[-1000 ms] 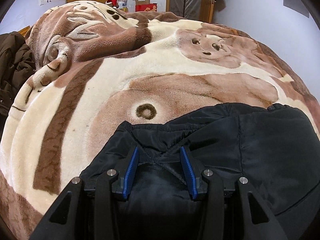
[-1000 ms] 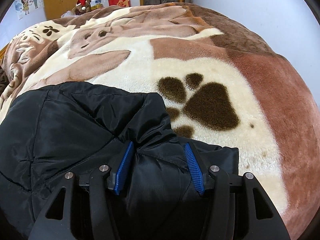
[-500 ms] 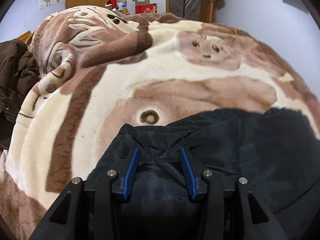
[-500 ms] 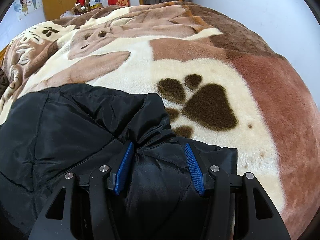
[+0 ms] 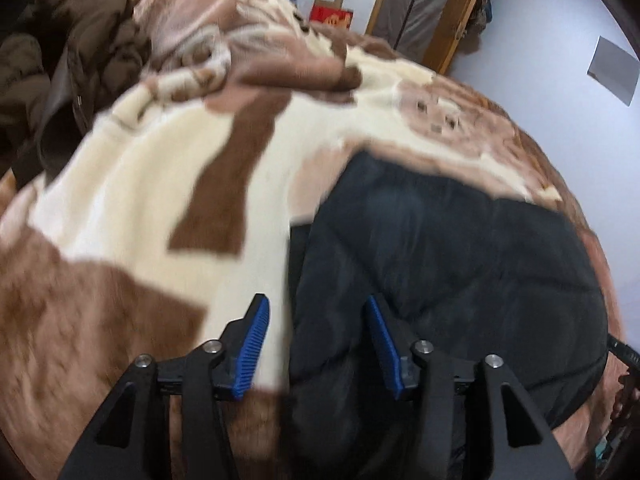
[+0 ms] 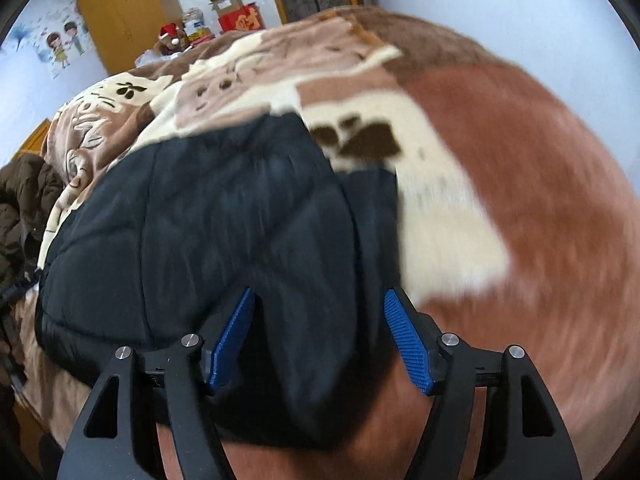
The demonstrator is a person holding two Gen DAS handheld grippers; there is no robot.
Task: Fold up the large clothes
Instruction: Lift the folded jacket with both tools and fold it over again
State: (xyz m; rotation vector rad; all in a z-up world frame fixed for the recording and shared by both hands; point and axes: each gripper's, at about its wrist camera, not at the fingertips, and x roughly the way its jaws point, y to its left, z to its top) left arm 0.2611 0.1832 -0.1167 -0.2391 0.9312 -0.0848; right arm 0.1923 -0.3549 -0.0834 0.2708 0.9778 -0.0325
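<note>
- Black puffer jacket (image 5: 440,264) is lying folded up on the bed, sitting on that fuzzy brown-and-cream blanket (image 5: 132,208) with the cartoon animal print. In the right wrist view the same jacket (image 6: 208,220) covers the left-middle of the frame, with the dark paw print (image 6: 360,140) on the blanket just past its far edge.
- Left claw (image 5: 316,344) is spread wide, nothing pinched in it. Its left blue finger pad (image 5: 252,352) is over bare blanket and the right one is over the jacket's near left edge, so the claw straddles that edge. Can't really tell if it's touching the fabric, the shot is pretty blurry.
- Right claw (image 6: 320,336) is also wide apart and empty. It sits over the jacket's near right corner, black fabric showing between the blue pads (image 6: 408,344).
- Off to the left of the bed there's a heap of brown coat (image 5: 60,76).
- Far end of the room: a yellow-wood wardrobe (image 6: 124,20), a red box (image 6: 240,18) with a cardboard box on it, and a cartoon poster (image 6: 60,44) on the wall.
</note>
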